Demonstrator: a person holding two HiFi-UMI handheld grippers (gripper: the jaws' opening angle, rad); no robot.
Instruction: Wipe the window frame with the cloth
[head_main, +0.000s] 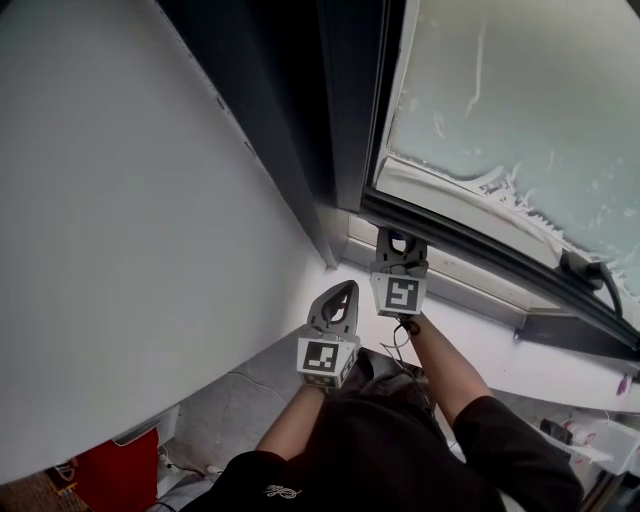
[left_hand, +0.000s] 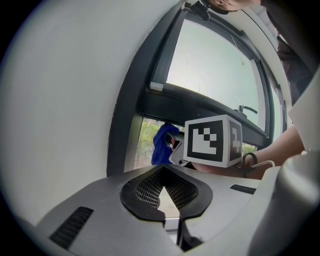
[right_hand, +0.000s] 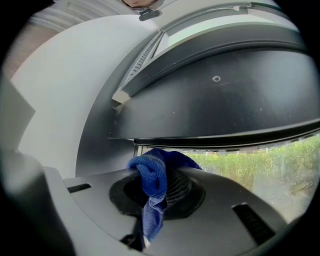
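In the right gripper view a blue cloth (right_hand: 152, 187) is bunched between the jaws of my right gripper (right_hand: 160, 175), which is shut on it. The cloth sits right under the dark window frame (right_hand: 215, 100), close to its lower corner. In the head view my right gripper (head_main: 399, 238) points up at the frame's bottom rail (head_main: 470, 250). My left gripper (head_main: 343, 292) hangs a little lower and to the left, shut and empty. From the left gripper view, its shut jaws (left_hand: 162, 172) point at the cloth (left_hand: 162, 145) and the right gripper's marker cube (left_hand: 212, 141).
A white wall (head_main: 130, 200) runs along the left. The pane (head_main: 520, 90) is frosted and a dark handle (head_main: 600, 275) sticks out at the right. A white sill (head_main: 520, 350) lies below. A red box (head_main: 120, 470) stands on the floor.
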